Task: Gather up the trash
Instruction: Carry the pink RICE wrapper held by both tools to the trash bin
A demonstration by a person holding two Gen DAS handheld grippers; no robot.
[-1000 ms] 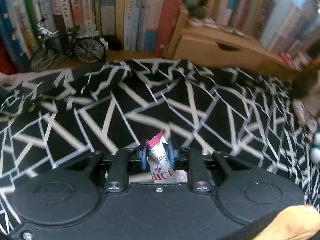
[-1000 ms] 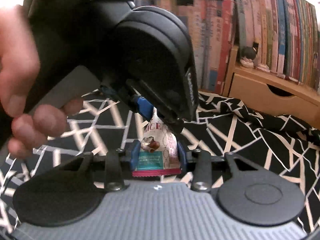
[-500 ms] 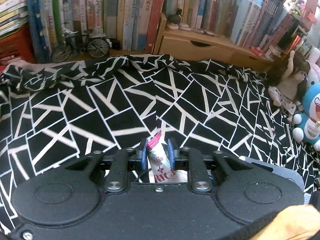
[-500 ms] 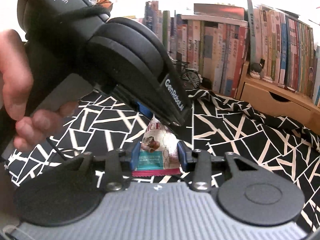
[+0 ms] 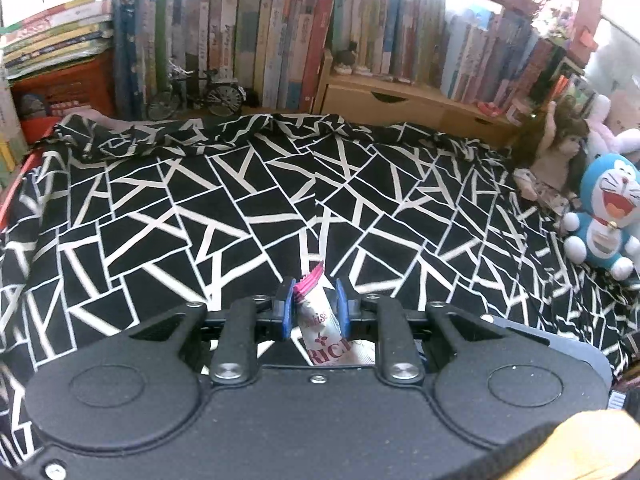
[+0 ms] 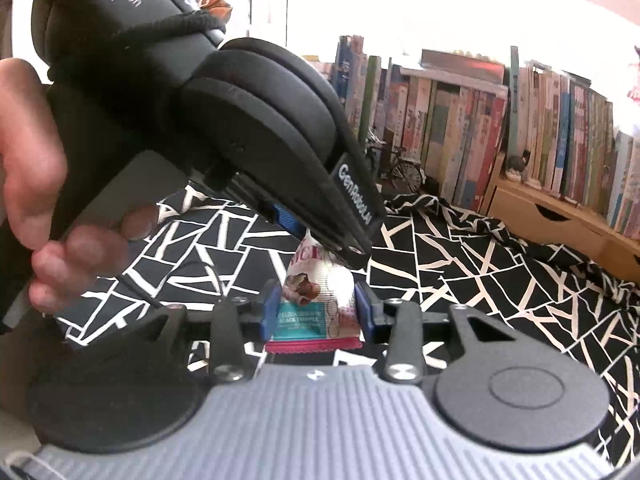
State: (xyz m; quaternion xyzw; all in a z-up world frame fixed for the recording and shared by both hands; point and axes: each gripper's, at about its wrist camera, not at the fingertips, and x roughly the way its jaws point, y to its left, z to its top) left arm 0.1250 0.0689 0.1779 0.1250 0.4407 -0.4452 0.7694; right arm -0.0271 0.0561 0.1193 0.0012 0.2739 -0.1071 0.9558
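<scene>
Nearest you, your right gripper [image 6: 316, 312] clenches the wide end of the snack wrapper [image 6: 316, 304], while your left gripper [image 5: 311, 304] pinches its narrow pink-edged end. Since a second ago both have lifted and drawn back: more patterned bedspread [image 5: 240, 208] shows, plus the blue plush toy [image 5: 608, 216] at far right. The wrapper's collected; it now needs a bin, none visible.

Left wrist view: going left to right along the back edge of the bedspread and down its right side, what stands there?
Orange crate → model bicycle → small dark figurine → wooden drawer unit → brown-haired doll → blue Doraemon plush.
</scene>
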